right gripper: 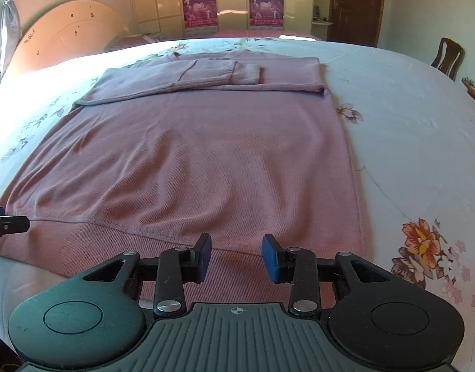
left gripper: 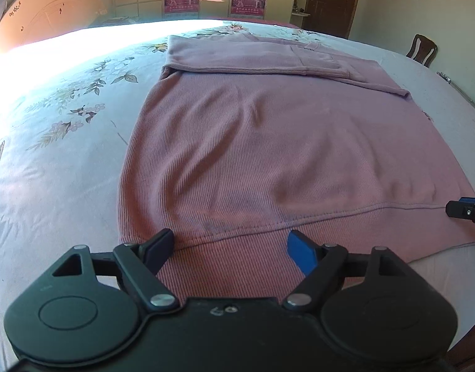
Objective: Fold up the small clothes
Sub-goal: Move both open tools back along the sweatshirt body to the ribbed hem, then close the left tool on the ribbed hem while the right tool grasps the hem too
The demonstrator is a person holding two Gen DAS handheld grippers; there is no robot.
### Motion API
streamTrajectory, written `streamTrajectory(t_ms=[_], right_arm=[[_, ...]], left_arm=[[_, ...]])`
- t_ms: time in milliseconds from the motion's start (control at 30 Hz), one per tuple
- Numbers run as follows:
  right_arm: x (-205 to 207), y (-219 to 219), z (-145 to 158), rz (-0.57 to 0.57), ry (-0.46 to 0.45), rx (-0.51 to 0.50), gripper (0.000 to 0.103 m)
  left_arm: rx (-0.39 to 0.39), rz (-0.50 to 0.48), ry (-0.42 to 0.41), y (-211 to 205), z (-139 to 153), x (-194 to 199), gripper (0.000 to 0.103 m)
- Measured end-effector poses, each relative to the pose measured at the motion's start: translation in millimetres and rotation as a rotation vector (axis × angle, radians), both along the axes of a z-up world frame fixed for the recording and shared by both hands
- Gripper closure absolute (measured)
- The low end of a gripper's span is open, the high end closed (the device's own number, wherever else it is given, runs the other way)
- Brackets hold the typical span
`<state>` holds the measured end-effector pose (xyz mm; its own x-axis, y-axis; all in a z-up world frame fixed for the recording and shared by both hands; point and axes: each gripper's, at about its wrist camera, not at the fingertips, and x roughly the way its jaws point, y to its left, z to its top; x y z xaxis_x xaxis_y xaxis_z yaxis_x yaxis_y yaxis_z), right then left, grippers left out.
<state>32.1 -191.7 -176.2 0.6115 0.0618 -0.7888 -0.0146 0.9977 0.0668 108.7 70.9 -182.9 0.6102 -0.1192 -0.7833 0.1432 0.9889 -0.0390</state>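
Garment: a pink ribbed sweater (left gripper: 268, 142) lies flat on a floral bedsheet (left gripper: 66, 117), its ribbed hem band (left gripper: 243, 248) nearest the cameras. At the far end both sleeves (left gripper: 268, 59) are already folded across the chest.

Left gripper: the left gripper (left gripper: 229, 248) sits at the hem near the garment's left corner. Its jaws stand wide apart, one to each side of the hem band, with nothing clamped. (Whether the fingertips touch the cloth cannot be told.)

Right gripper: the right gripper (right gripper: 236, 255) sits at the hem near the right corner, also spread, with hem fabric visible in the gap and no grasp made. The gap looks narrower than on the left tool.

Cross-check: each tool's tip shows at the edge of the other's view, both level with the hem seam, so the pair lines up along the bottom edge.

Step in hand: judged as the approach for the bottom-to-top fold, with the sleeve folds complete.

Next move: likely each tool must close on the hem band, taking both layers, then lift and carry the hem evenly toward the folded sleeves.

Caution: an uneven lift could skew the fold or pull the sleeves out of place.

Surroundings: a wardrobe with red posters (right gripper: 200, 6) and a wooden chair (right gripper: 448, 57) stand beyond the bed.
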Motion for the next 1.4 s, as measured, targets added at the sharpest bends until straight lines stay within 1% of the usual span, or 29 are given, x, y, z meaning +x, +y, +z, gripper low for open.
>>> streamTrajectory(t_ms=[133, 400, 533, 600, 700, 767, 800, 833, 900, 967, 1033, 1067, 1100, 1133, 1167, 1200, 1267, 1300, 1333, 1367, 1400], right_arm=[[-3.7, -4.5, -7.2, -0.019, 0.018, -0.008, 0.067], [-15.1, -31.9, -1.9, -0.089, 0.020, -0.030, 0.067], [-21.7, -42.4, 6.5, -0.128, -0.002, -0.030, 0.067], [-23.7, -49.1, 8.8, -0.152, -0.006, -0.036, 0.067], [-25.2, -60.8, 7.6, -0.192, 0.004, -0.035, 0.066], [-26.8, -68.0, 5.5, -0.219, 0.010, -0.026, 0.061], [-27.6, -70.2, 4.5, -0.229, 0.011, -0.022, 0.051], [-29.4, -73.0, 2.9, -0.239, 0.012, -0.017, 0.044], [-30.2, -76.1, 0.3, -0.245, 0.016, 0.004, 0.044], [-31.4, -80.6, -3.6, -0.260, 0.029, 0.046, 0.044], [-31.2, -83.4, -5.0, -0.272, 0.029, 0.073, 0.044], [-30.7, -84.0, -5.1, -0.269, 0.033, 0.078, 0.045], [-29.9, -84.5, -5.4, -0.263, 0.039, 0.086, 0.050], [-29.4, -85.3, -5.6, -0.259, 0.044, 0.100, 0.054], [-29.0, -85.6, -5.4, -0.255, 0.050, 0.108, 0.056], [-28.0, -85.6, -5.3, -0.248, 0.058, 0.112, 0.060], [-26.5, -88.5, -5.1, -0.255, 0.073, 0.135, 0.062], [-24.1, -90.1, -4.9, -0.260, 0.084, 0.156, 0.066], [-22.5, -91.4, -3.9, -0.259, 0.093, 0.183, 0.081], [-19.8, -92.7, -2.3, -0.251, 0.107, 0.226, 0.089], [-17.8, -93.0, 0.0, -0.239, 0.115, 0.239, 0.091]], left_arm=[[0.008, -0.005, -0.006, 0.6, 0.0, -1.5, 0.023], [0.009, 0.020, -0.015, 9.1, 5.4, -6.9, 0.022], [0.009, 0.076, -0.050, 24.3, 15.0, -12.6, 0.020], [0.003, 0.110, -0.044, 36.4, 15.7, -13.7, 0.020], [-0.043, 0.161, -0.006, 59.0, 11.0, -13.8, 0.020], [-0.079, 0.180, 0.018, 69.3, 5.7, -13.8, 0.020], [-0.095, 0.183, 0.030, 72.0, 3.3, -13.3, 0.021], [-0.108, 0.181, 0.033, 73.7, 1.3, -13.2, 0.022], [-0.118, 0.174, 0.023, 73.4, -0.9, -12.9, 0.023], [-0.140, 0.157, 0.026, 72.1, -2.5, -11.8, 0.028], [-0.152, 0.127, 0.031, 69.5, -2.2, -9.9, 0.045], [-0.159, 0.112, 0.037, 68.2, -2.0, -8.6, 0.050], [-0.168, 0.100, 0.046, 67.5, -1.7, -6.7, 0.059], [-0.181, 0.090, 0.062, 66.5, -1.3, -4.1, 0.065], [-0.192, 0.085, 0.076, 66.0, -0.8, -1.5, 0.068], [-0.202, 0.080, 0.090, 65.8, -0.5, 1.4, 0.073], [-0.226, 0.063, 0.119, 66.5, 0.3, 8.3, 0.083], [-0.241, 0.059, 0.131, 67.2, 1.1, 11.5, 0.091], [-0.259, 0.061, 0.138, 68.4, 2.0, 14.2, 0.094], [-0.285, 0.063, 0.140, 70.0, 3.7, 17.1, 0.094], [-0.309, 0.062, 0.139, 70.6, 6.1, 19.5, 0.095]])
